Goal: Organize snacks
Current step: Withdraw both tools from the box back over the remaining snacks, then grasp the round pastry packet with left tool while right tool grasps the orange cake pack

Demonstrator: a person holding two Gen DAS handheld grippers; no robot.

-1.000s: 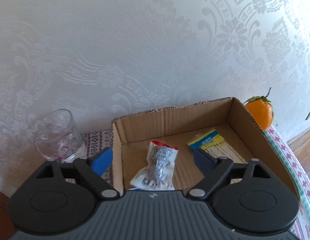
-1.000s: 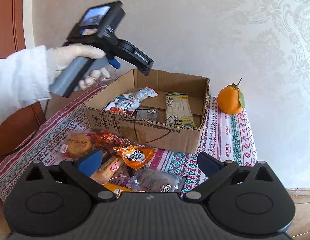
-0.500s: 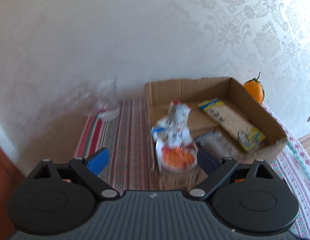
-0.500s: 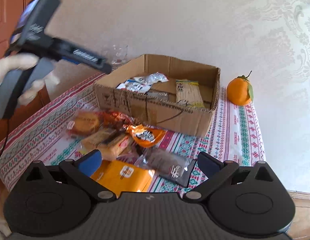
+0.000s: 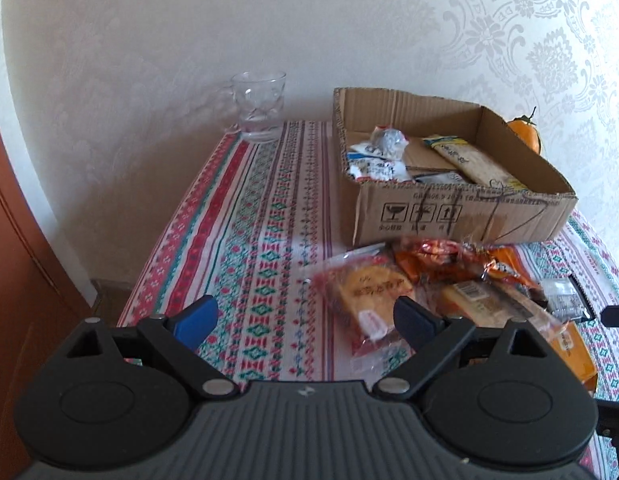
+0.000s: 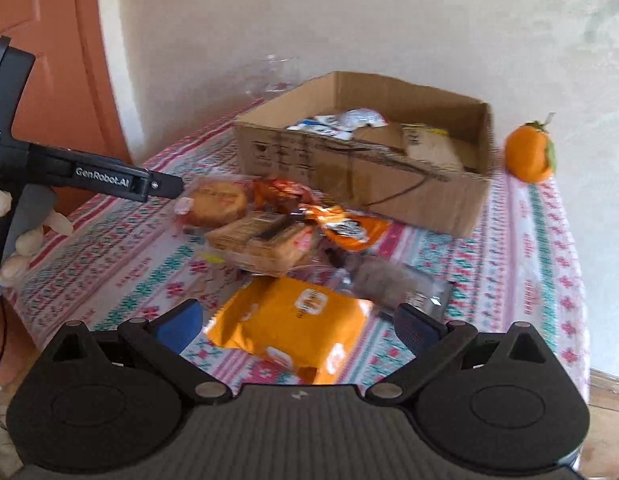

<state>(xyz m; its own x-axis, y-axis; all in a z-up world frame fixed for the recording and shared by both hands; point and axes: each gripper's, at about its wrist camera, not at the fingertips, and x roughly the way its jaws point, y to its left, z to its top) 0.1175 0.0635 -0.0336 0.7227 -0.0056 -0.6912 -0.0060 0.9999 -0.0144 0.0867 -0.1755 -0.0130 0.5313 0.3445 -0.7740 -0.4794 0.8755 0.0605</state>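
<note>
An open cardboard box (image 5: 449,216) stands at the back of the table, with white-blue packets (image 5: 373,160) and a yellow noodle packet (image 5: 469,160) inside. Loose snacks are piled in front of it: a round cake packet (image 5: 365,292), a biscuit packet (image 6: 265,240), an orange wrapper (image 6: 349,228), a dark packet (image 6: 401,284) and a yellow-orange packet (image 6: 293,320). My left gripper (image 5: 303,316) hangs open over the tablecloth, with the cake packet just beyond its right finger. My right gripper (image 6: 297,320) is open above the yellow-orange packet and holds nothing.
A glass mug (image 5: 261,108) stands by the wall, left of the box. An orange fruit (image 6: 529,152) sits right of the box. A gloved hand (image 6: 25,240) holds the left gripper's black body (image 6: 101,176) at the left. A brown door (image 6: 49,40) is behind it.
My left gripper pulled back from over the box and sank, so it now hangs over the cloth before the snack pile. My right gripper came down closer to the pile.
</note>
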